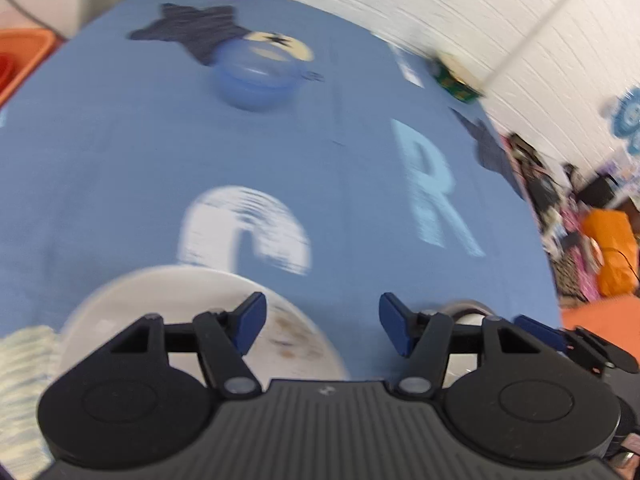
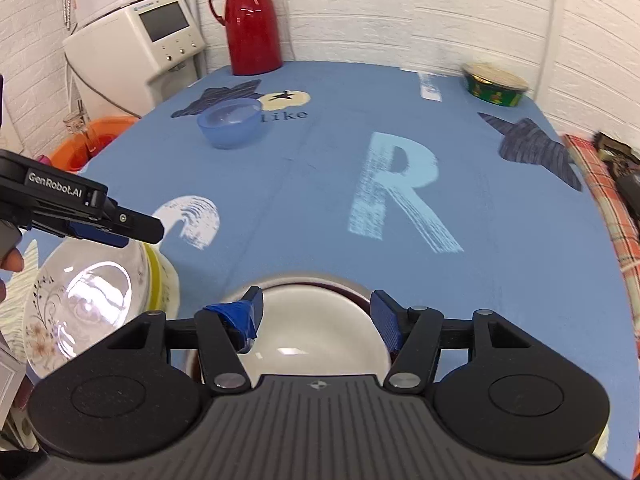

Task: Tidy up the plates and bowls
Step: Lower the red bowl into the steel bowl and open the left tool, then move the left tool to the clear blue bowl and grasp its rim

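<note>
My right gripper is open and hovers over a white bowl with a dark red outside at the near table edge; its jaws stand wide, straddling the bowl. My left gripper is open and empty, its left finger above a white plate. In the right wrist view the left gripper reaches in over a stack topped by a floral plate with a yellow-rimmed piece beneath. A blue plastic bowl sits alone farther back.
A blue tablecloth covers the table. A red thermos and a green patterned bowl stand at the far edge by the white wall. A white appliance and an orange bin are off the left side.
</note>
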Action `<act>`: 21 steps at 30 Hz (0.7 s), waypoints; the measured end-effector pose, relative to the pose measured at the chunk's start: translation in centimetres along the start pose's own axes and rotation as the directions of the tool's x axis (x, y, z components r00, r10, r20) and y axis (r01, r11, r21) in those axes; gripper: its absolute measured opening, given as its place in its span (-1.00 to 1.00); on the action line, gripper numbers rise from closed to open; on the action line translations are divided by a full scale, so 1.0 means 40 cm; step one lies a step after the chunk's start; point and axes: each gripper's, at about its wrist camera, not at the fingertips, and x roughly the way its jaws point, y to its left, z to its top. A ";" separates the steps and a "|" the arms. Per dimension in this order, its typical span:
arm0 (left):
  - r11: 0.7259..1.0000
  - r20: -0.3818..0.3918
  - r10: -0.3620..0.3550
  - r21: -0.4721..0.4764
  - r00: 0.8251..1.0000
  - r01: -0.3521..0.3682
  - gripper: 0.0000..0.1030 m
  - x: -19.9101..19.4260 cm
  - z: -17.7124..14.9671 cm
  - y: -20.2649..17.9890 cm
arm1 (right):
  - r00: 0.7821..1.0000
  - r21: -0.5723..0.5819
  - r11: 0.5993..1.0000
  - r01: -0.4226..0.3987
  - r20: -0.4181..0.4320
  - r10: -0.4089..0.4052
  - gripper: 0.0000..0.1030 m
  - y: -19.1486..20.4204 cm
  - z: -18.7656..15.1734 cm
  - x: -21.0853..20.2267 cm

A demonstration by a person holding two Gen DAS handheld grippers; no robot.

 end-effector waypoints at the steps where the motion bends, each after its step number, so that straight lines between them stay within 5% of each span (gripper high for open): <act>1: 1.000 0.005 0.021 -0.018 1.000 -0.021 0.20 0.000 0.012 0.030 | 1.000 -0.009 1.000 -0.009 -0.002 0.009 -0.12 0.010 0.013 0.012; 7: 0.991 -0.052 -0.072 -0.117 0.996 0.066 0.21 -0.009 0.062 0.127 | 0.995 -0.049 0.994 -0.094 -0.018 0.093 -0.11 0.082 0.105 0.087; 11: 0.991 -0.010 -0.114 -0.074 0.993 0.113 0.21 -0.046 0.083 0.111 | 0.992 -0.067 0.990 -0.124 -0.015 0.123 -0.10 0.121 0.159 0.123; 21: 1.000 0.046 -0.006 0.003 0.999 0.005 0.21 -0.017 0.162 0.115 | 0.990 -0.091 0.987 -0.135 -0.060 0.129 -0.08 0.155 0.221 0.208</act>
